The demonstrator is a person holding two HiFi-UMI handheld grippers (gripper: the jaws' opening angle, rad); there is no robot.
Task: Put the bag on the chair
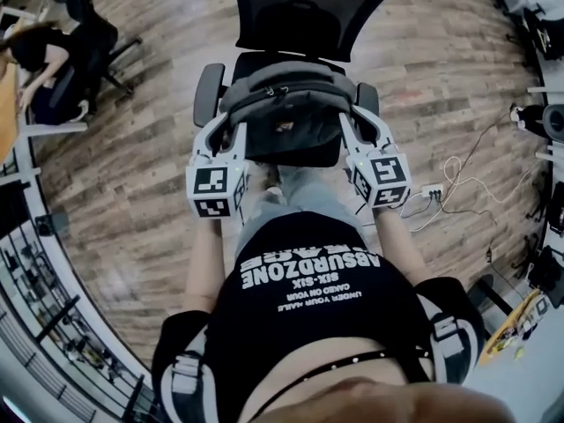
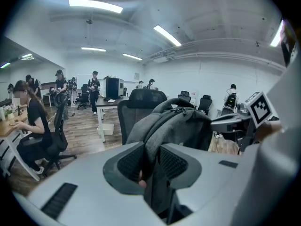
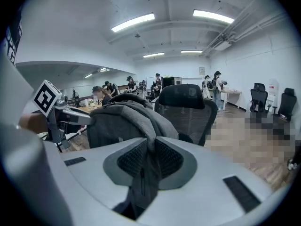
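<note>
Over the seat of the office chair (image 1: 308, 11), the grey backpack (image 1: 284, 117) is held between the armrests; the left gripper (image 2: 150, 166) and right gripper (image 3: 149, 161) are each clamped on its fabric; placing is judged under way; lowering onto the seat, then release, is called for.

"ABSURDZONE", "SIX-SIX" on black shirt (image 1: 310, 322)

Place: open-plan office.
Seating: mesh swivel chairs (image 1: 313, 11).
Ceiling: long strip lights (image 2: 95, 5).
People: one person (image 2: 35, 121) seated, others (image 2: 94, 86) standing.
Floor: wood planks (image 1: 441, 86).
</note>
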